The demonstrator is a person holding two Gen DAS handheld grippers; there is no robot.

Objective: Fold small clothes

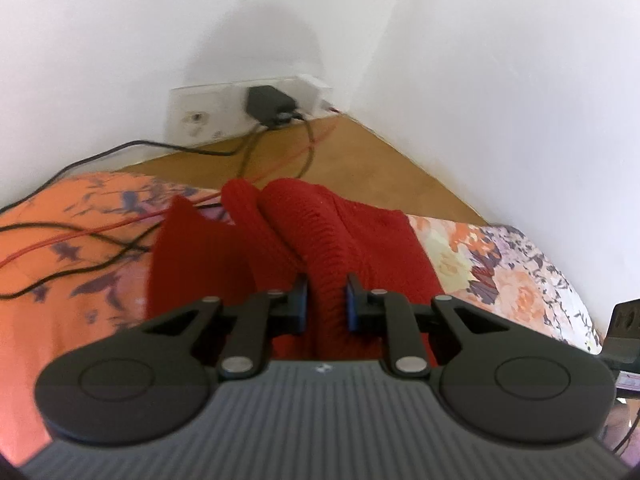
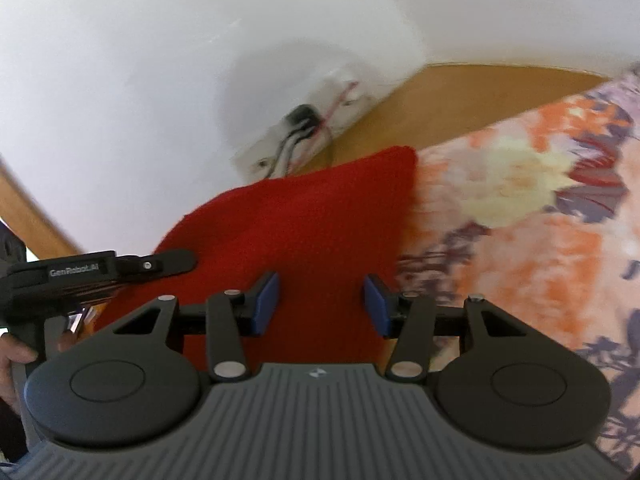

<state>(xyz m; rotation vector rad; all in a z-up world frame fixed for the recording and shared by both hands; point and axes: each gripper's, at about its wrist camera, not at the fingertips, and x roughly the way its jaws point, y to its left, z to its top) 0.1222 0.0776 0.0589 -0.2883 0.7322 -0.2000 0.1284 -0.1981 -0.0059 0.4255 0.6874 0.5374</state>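
Observation:
A red knitted garment lies bunched on a floral orange bedsheet. My left gripper is shut on a thick ribbed fold of the garment, which rises between its blue pads. In the right wrist view the same red garment spreads flat under my right gripper, whose jaws stand open with the knit beneath them and nothing pinched. The left gripper's black body shows at the left edge, with a hand holding it.
A wall socket panel with a black adapter sits in the corner, and black and red cables trail across the sheet. A wooden bed frame borders white walls. The floral sheet extends right.

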